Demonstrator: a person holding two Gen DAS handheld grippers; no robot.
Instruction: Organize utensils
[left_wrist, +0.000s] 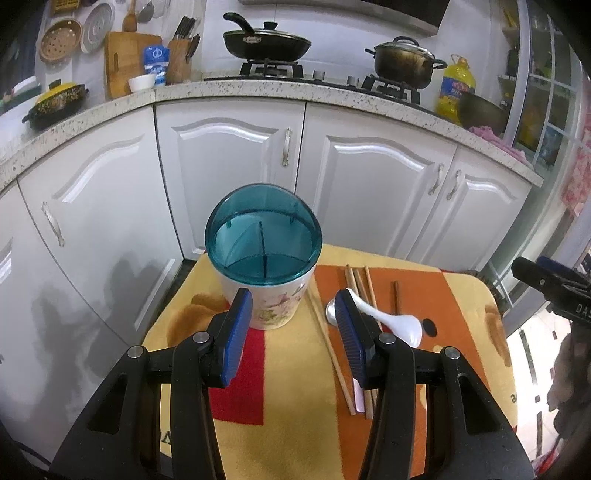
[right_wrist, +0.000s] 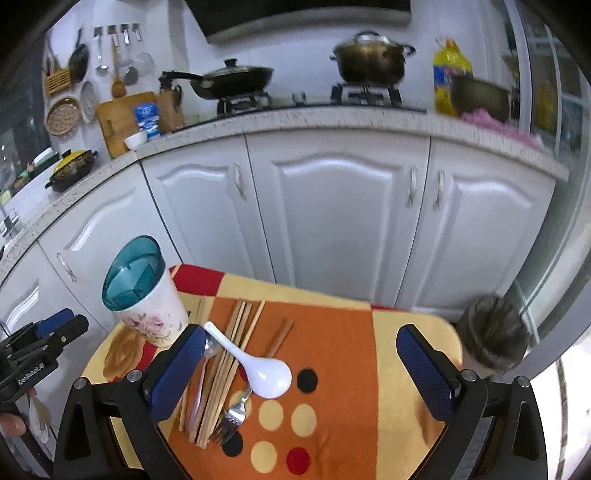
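A floral white utensil holder (left_wrist: 271, 299) with a teal divided insert (left_wrist: 263, 243) stands at the far left of the small table; it also shows in the right wrist view (right_wrist: 147, 310). Beside it lie several wooden chopsticks (right_wrist: 229, 369), a white ceramic spoon (right_wrist: 258, 369), a metal fork (right_wrist: 232, 417) and a metal spoon (left_wrist: 330, 308). My left gripper (left_wrist: 293, 299) is open and empty, just in front of the holder. My right gripper (right_wrist: 301, 339) is open wide and empty, above the table right of the utensils.
The table wears an orange, yellow and red cloth (right_wrist: 332, 350). White kitchen cabinets (left_wrist: 229, 166) stand right behind it. The counter (left_wrist: 258, 88) holds a stove with a pan and a pot. A dark round object (right_wrist: 495, 336) sits by the table's right corner.
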